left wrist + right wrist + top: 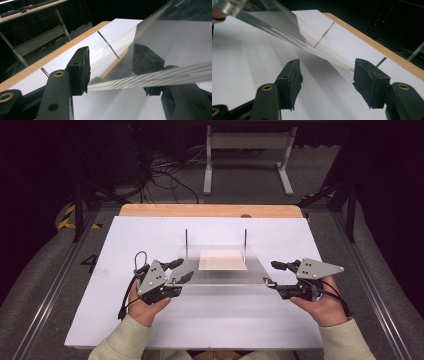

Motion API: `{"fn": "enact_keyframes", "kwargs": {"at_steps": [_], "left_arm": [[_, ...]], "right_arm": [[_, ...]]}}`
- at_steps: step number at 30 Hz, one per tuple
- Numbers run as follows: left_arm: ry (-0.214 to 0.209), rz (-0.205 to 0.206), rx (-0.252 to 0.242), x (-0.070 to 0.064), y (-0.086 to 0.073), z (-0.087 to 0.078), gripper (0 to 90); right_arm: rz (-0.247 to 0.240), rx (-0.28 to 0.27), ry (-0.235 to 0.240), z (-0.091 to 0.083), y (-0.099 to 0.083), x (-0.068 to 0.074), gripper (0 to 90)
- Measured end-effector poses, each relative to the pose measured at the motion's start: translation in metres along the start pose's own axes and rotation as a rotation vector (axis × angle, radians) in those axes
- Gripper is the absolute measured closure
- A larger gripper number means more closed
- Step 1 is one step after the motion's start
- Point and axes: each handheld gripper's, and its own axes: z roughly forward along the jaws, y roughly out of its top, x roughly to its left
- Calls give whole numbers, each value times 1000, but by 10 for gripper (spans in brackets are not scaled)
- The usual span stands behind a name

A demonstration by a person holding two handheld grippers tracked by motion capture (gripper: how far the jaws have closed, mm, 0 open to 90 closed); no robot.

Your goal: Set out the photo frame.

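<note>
From the high view, a person stood at the near edge of the tabletop [125, 320], which was covered with a white sheet and showed a strip of bare wood along its far edge. A clear plastic sheet [220, 270] lay across the middle of the tabletop, its near edge lifted between the two hands. The left gripper [177, 271] met that edge at its left end and the right gripper [274, 275] at its right end. Two thin metal rods [186, 243] stood upright toward the far side of the plastic sheet, and a pale tan card [223, 260] lay between them beneath the sheet.

In the left gripper view, the jaws stood apart, with the plastic sheet's edge [150, 78] running across the gap. The sheet touched the inner face of the left-hand jaw, and the other jaw showed through it. I could not tell whether the jaws were actually pinching it. One rod [108, 45] leaned across the white surface beyond.

In the right gripper view, the jaws were wide apart. The plastic sheet [287, 32] slanted down from the upper left, its corner reaching the right-hand jaw, with nothing squeezed between them. A rod [324, 35] stood just behind the sheet, near the wooden far edge.
</note>
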Motion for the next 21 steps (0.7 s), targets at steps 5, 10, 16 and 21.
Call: {"fn": "enact_keyframes", "kwargs": {"at_steps": [5, 10, 16, 21], "left_arm": [[-6, -6, -2, 1, -1, 0, 467], [-11, -9, 4, 0, -1, 0, 465], [-13, -9, 4, 0, -2, 0, 465], [-12, -12, 2, 0, -2, 0, 466]], "right_arm": [[-32, -31, 16, 13, 1, 4, 399], [-77, -92, 27, 26, 2, 5, 433], [-105, -151, 49, 37, 0, 4, 472], [-96, -164, 61, 41, -1, 6, 557]]}}
